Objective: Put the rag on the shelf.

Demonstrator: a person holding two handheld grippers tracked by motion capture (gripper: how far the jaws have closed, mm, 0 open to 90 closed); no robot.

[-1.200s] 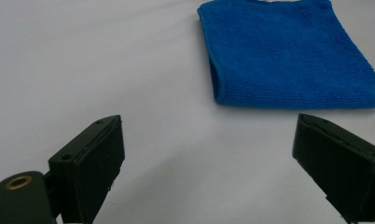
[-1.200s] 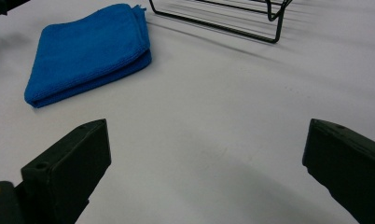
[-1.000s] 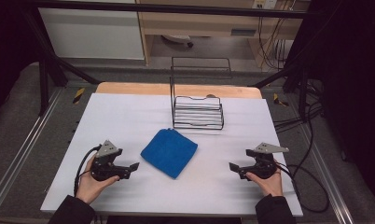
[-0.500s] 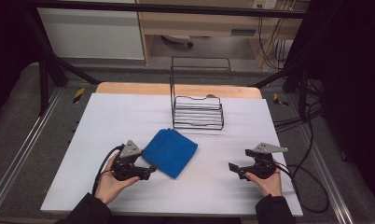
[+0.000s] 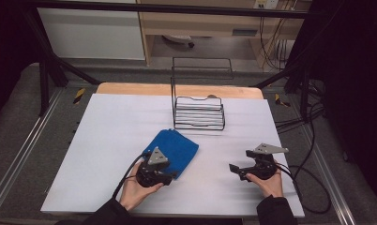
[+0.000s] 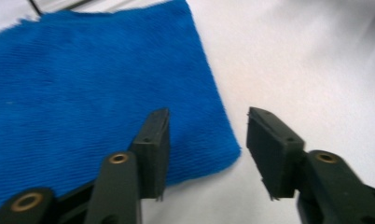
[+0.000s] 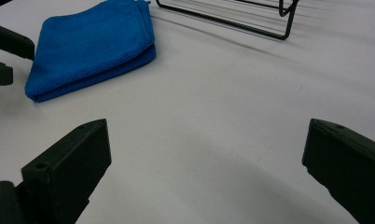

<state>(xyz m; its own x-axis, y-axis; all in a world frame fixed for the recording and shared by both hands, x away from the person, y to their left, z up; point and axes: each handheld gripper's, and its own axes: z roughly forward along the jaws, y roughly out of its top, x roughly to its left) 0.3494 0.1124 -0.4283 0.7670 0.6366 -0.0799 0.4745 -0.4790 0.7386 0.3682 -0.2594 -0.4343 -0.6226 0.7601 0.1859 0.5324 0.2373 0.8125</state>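
A folded blue cloth (image 5: pixel 177 147) lies on the white table (image 5: pixel 107 131), a little left of centre. My left gripper (image 5: pixel 170 177) sits at the cloth's near corner. In the left gripper view the jaws of this gripper (image 6: pixel 208 121) have just been closing and stand half apart: one over the cloth (image 6: pixel 97 79), the other over bare table, with the corner between them and neither pad pressing on it. My right gripper (image 5: pixel 233 168) rests at the near right, open wide with nothing between its fingers (image 7: pixel 204 135). It looks toward the cloth (image 7: pixel 92 46).
A black wire rack (image 5: pixel 198 112) stands behind the cloth at the table's far middle, also seen in the right gripper view (image 7: pixel 232 14). Cables trail off the right edge. Metal rails run along both sides of the table.
My left gripper has slid right across the table to the cloth's near corner, and its jaws have narrowed. The right gripper has stayed put.
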